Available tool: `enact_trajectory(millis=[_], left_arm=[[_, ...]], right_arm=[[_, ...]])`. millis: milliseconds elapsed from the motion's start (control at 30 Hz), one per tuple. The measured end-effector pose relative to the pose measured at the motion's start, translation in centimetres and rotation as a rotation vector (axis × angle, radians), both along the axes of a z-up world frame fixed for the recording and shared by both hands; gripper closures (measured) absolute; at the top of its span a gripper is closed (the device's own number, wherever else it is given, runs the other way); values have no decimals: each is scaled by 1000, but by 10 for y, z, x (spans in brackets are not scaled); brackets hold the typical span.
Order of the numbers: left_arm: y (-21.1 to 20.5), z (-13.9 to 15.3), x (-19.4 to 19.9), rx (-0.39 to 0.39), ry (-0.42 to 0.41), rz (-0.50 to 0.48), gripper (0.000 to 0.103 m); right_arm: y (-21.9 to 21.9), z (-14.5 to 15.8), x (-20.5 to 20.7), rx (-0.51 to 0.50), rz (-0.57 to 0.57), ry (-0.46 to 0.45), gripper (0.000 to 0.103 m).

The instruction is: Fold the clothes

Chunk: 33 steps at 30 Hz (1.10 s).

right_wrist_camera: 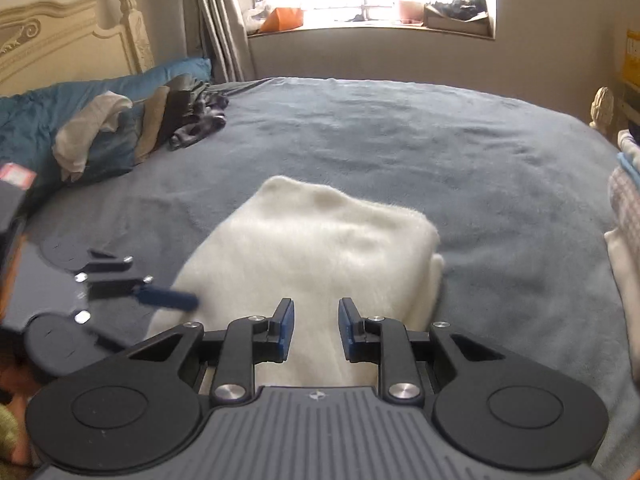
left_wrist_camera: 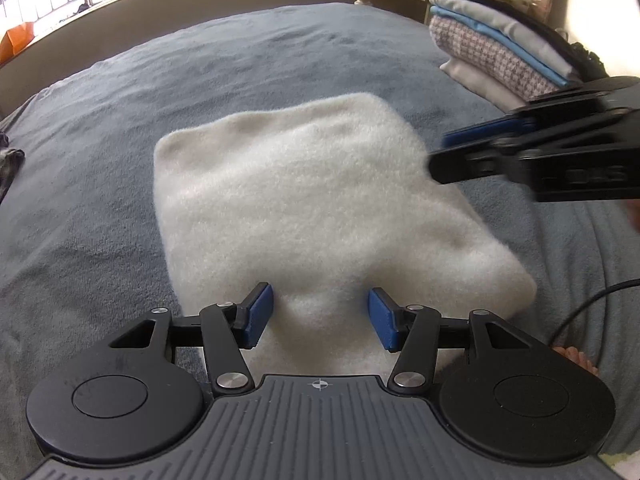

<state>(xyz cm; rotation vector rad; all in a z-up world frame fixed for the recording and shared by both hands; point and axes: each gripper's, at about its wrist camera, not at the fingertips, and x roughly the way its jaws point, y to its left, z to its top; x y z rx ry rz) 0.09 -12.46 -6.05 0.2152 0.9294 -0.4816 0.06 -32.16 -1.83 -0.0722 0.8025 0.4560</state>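
- Here we see a fluffy white sweater [left_wrist_camera: 304, 208] folded flat in the middle of the gray bed [left_wrist_camera: 100, 128].
- Our left gripper [left_wrist_camera: 320, 316] has jaws wide apart, holding nothing.
- Our right gripper [right_wrist_camera: 316, 328] is partly open, empty too.
- Folded clothes [left_wrist_camera: 500, 52] sit stacked at the bed's edge.

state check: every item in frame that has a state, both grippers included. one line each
left gripper: jaws open, holding nothing, at near edge of the white garment
right gripper: jaws open, holding nothing, over the garment
white fleece garment: folded into a rectangle, flat on bed
stack of clothes: folded, piled at bed's far right
loose clothes: unfolded, heaped by the pillow
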Motion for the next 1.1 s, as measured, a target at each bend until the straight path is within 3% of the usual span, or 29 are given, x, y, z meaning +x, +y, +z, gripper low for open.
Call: enact_trajectory(millis=[167,333,567,667,833,933,1000,1100], left_arm=[[2,-1,-4,-7,21,-3,51],[3,0,-5,-8,26,2,51],[1,-1,-5,3,19,3,50],[-1,-1,-4,10,20,0,50],[4,12,-8,-30,-69,-22,51],[8,22,-10,-61,-140,-38,51],[10,29,-12,-82,-187,-49,50],[11,18,14,-87,-129,13,51]], right_arm=[[11,-43,19,-58,-8,56,77],[13,-44,23,-63,-28,81,76],[20,2,28,24,0,28,76],[29,15,40,15,7,-42,76],[31,-51,76,13,-10,54,74],[17,-47,82,106,-51,107,74],[19,-47,79,90,-41,98,74],[22,-45,78,79,-42,103,74]])
